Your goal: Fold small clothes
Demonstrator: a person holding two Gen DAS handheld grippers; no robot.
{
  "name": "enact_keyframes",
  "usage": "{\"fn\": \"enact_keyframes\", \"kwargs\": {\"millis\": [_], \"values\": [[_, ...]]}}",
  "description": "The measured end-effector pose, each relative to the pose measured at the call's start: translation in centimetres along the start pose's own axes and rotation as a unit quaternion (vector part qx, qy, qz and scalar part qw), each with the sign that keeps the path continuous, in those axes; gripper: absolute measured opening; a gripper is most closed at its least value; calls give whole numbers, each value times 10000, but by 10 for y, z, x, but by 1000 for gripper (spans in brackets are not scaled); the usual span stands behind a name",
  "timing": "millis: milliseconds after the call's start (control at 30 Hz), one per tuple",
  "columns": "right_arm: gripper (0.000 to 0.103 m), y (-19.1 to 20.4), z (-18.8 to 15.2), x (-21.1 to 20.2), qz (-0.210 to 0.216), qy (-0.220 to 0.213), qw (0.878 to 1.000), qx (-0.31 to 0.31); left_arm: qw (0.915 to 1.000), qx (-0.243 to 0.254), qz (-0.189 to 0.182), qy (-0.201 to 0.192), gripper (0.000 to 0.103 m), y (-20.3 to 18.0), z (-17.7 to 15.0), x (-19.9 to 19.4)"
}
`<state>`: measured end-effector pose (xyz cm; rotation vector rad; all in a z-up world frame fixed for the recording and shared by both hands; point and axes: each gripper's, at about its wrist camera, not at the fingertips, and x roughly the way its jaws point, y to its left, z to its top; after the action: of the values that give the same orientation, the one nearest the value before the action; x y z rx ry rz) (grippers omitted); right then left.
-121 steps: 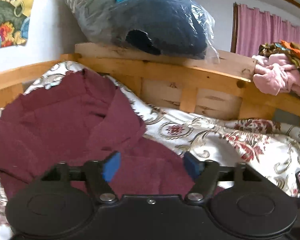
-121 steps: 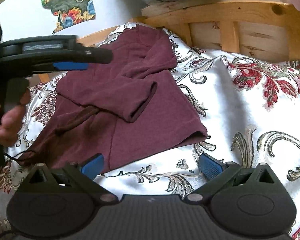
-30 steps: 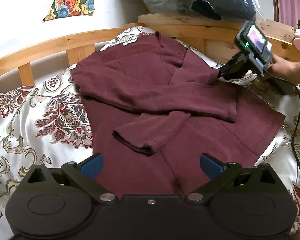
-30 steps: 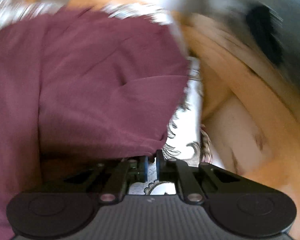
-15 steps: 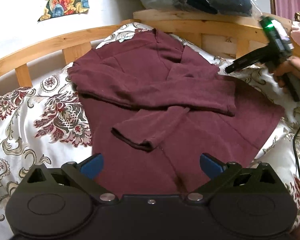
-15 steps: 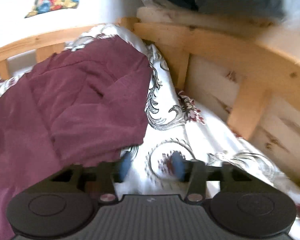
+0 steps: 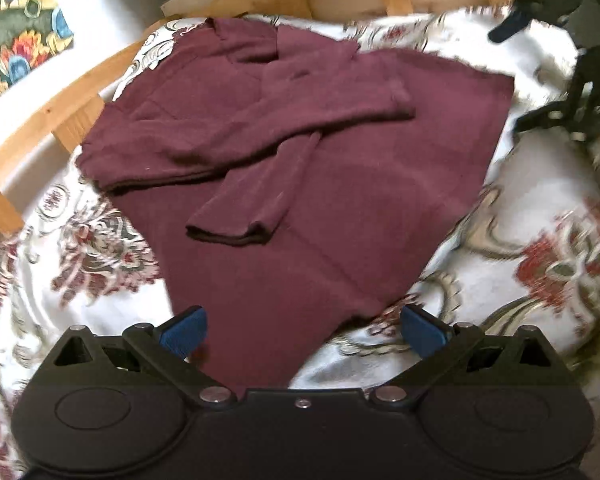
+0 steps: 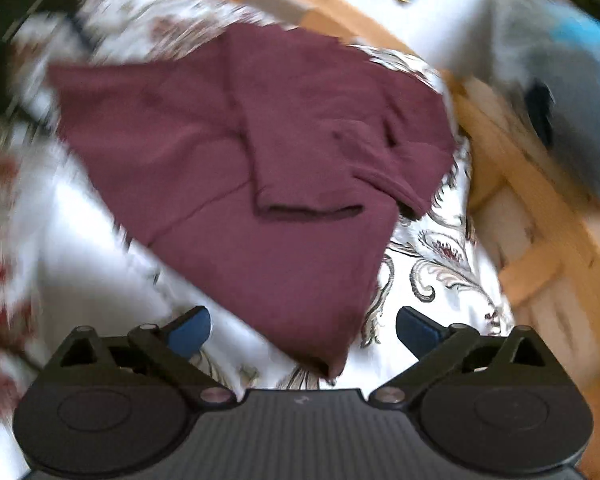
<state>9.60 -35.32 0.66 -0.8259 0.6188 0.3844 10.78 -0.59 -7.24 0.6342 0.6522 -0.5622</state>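
A plain maroon sweater (image 7: 300,152) with dark cuff edges is seen at frame centre on a white bedspread (image 7: 540,248) patterned with red and grey floral scrolls, bordered above by a light wooden frame (image 7: 72,92).

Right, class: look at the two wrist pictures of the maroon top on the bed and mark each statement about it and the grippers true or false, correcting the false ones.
1. Both sleeves of the top are folded over its body. True.
2. The right gripper is shut on the hem. False: its jaws have just been opening and stand wide, with a corner of the hem lying loose between them.
3. The left gripper is open. True.
4. The top lies on a plain blue sheet. False: it lies on a white floral bedspread.
5. A wooden bed frame stands behind the top. True.
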Motion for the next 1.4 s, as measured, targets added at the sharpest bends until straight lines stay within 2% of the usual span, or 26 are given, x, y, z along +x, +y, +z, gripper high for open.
{"fn": "enact_keyframes", "kwargs": {"millis": [67, 233, 300, 367, 433, 467, 500, 533, 567, 600, 733, 800, 1000, 1100, 1167, 1233, 1300, 1333, 1367, 1400], "values": [[103, 13, -2, 5, -288, -13, 9989, -376, 9998, -74, 147, 136, 102, 4, 0, 4], [103, 31, -2, 15, -724, -302, 9938, -789, 9977, -574, 96, 359, 103, 28, -2, 11], [103, 31, -1, 16, -748, -383, 9937, -744, 9965, -722, 27, 413, 102, 33, -2, 12], [100, 26, -1, 19, -587, -390, 9963, -488, 9961, -783, -54, 405, 102, 33, -1, 12], [91, 17, 3, 19, -260, -385, 9986, -249, 9968, -712, -179, 320, 102, 29, 1, 10], [82, 16, 5, 18, -165, -391, 9988, -241, 9974, -623, -255, 244, 102, 25, 2, 8], [69, 16, 7, 18, -88, -409, 9987, -275, 9979, -531, -323, 164, 102, 20, 3, 5], [61, 18, 11, 17, -32, -437, 9986, -310, 9982, -440, -393, 75, 102, 15, 4, 2], [43, 19, 15, 18, 36, -442, 9985, -307, 9982, -379, -454, -7, 102, 10, 6, 0], [30, 18, 20, 19, 149, -421, 9987, -249, 9981, -330, -517, -102, 102, 6, 7, -2], [17, -3, 38, 21, 755, -337, 9949, 573, 9964, -212, -612, -548, 102, -15, 16, -6], [11, -21, 46, 20, 1021, -327, 9877, 1140, 9951, -192, -656, -714, 102, -22, 22, -5], [9, -78, 56, 20, 1633, -305, 9498, 2652, 9950, -409, -378, -833, 102, -40, 52, 12], [9, -100, 55, 24, 1957, -269, 9254, 3234, 9965, 1, -19, -831, 102, -51, 63, 24], [8, -111, 53, 27, 2110, -236, 9116, 3519, 9973, 45, 291, -672, 100, -46, 64, 32], [8, -119, 49, 29, 2172, -250, 9024, 3712, 9978, 27, 442, -490, 93, -35, 60, 36], [8, -125, 46, 31, 2161, -295, 8967, 3851, 9969, 65, 704, -346, 80, -23, 54, 36], [8, -127, 45, 32, 2136, -309, 8965, 3869, 9963, 66, 821, -260, 77, -16, 50, 34], [8, -127, 44, 32, 2100, -320, 8978, 3857, 9958, 9, 904, -173, 70, -7, 45, 29], [8, -126, 44, 32, 2048, -324, 9002, 3830, 9952, -99, 962, -120, 59, 2, 41, 25]]}}
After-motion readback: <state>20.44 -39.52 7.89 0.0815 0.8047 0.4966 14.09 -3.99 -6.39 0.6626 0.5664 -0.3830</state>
